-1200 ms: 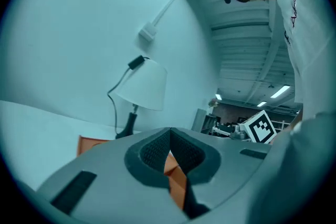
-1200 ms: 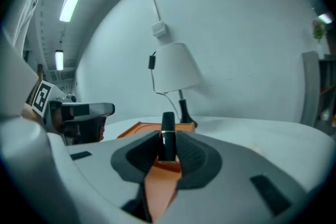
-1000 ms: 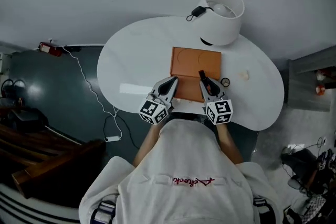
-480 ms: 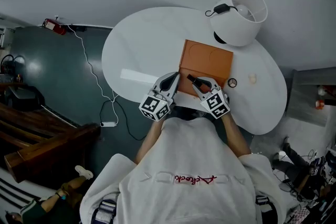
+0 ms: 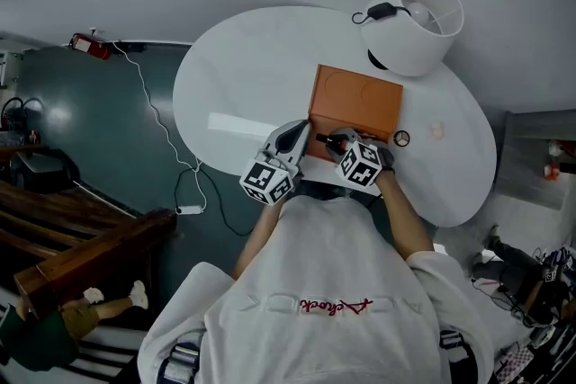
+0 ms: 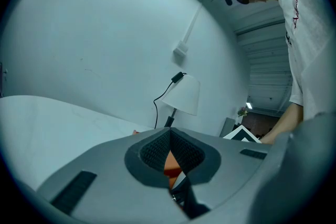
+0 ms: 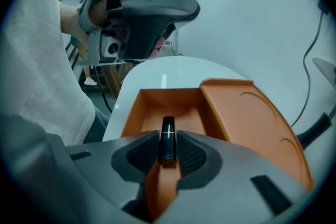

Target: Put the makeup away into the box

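Observation:
An orange box (image 5: 360, 103) lies open on the white table (image 5: 234, 85), its embossed lid (image 7: 247, 113) folded out beside the tray (image 7: 157, 107). My right gripper (image 5: 335, 139) (image 7: 167, 151) is shut on a black lipstick tube (image 7: 167, 131) (image 5: 324, 138) and tilts down over the tray, the tube sticking out past the pads. My left gripper (image 5: 295, 132) (image 6: 169, 136) hovers at the box's near left corner with its fingertips together and nothing seen between them. It also shows in the right gripper view as the left gripper (image 7: 142, 8) above the tray's far end.
A white lamp (image 5: 416, 9) (image 6: 182, 94) with a black cable stands behind the box. A small dark ring (image 5: 401, 138) and a pale small object (image 5: 438, 129) lie on the table right of the box. The table's near edge runs under my wrists.
My right gripper has rolled and swung down to the left with the lipstick, from the box's right side to over its tray. The left gripper has barely shifted.

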Tool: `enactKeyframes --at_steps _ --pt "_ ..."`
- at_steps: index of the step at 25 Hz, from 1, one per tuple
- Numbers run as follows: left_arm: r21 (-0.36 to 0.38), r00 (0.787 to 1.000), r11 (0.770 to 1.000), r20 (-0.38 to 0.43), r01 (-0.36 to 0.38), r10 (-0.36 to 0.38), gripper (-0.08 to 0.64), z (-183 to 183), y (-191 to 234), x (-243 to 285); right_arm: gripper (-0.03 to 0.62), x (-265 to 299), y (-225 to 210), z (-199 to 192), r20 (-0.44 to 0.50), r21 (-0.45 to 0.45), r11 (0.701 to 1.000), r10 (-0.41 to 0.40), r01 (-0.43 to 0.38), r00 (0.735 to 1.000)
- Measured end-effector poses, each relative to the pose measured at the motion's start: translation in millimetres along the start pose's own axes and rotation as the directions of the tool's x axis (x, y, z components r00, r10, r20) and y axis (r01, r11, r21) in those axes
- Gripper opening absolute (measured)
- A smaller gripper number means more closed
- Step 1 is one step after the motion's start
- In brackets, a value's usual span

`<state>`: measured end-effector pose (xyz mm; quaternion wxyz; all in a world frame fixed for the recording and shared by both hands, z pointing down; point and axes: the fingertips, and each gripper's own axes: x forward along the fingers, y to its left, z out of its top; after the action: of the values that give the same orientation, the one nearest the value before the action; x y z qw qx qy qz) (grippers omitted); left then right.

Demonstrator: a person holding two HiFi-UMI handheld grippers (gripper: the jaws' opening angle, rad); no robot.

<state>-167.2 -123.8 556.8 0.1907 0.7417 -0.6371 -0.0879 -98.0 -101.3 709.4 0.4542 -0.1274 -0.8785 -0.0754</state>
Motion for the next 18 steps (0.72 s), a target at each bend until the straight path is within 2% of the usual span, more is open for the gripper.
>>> enactKeyframes --at_steps 5,10,12,13,18 --pt "-0.005 1.000 1.000 -0.001 -0.009 0.009 0.009 0 9 0 0.110 18 2 -12 -0.055 0.031 0.999 0.036 -0.035 0.998" --pt "-0.005 1.000 1.000 -0.009 -0.001 0.001 0.009 -1 10 3 0.114 19 5 -12 -0.043 0.035 0.998 0.053 -0.052 0.998" --pt "-0.004 1.000 1.000 -0.013 0.009 -0.009 0.009 -1 7 5 0.152 17 7 -11 -0.039 0.032 0.998 0.057 -0.056 0.998" --pt "-0.003 1.000 1.000 -0.015 0.015 -0.015 0.009 -1 6 7 0.183 15 7 -9 -0.035 0.025 0.999 0.049 -0.048 0.998" --pt "0.007 0.999 0.999 -0.020 0.041 -0.040 0.009 0 -2 14 0.187 -6 -2 7 0.028 -0.025 0.999 -0.039 0.040 0.999"
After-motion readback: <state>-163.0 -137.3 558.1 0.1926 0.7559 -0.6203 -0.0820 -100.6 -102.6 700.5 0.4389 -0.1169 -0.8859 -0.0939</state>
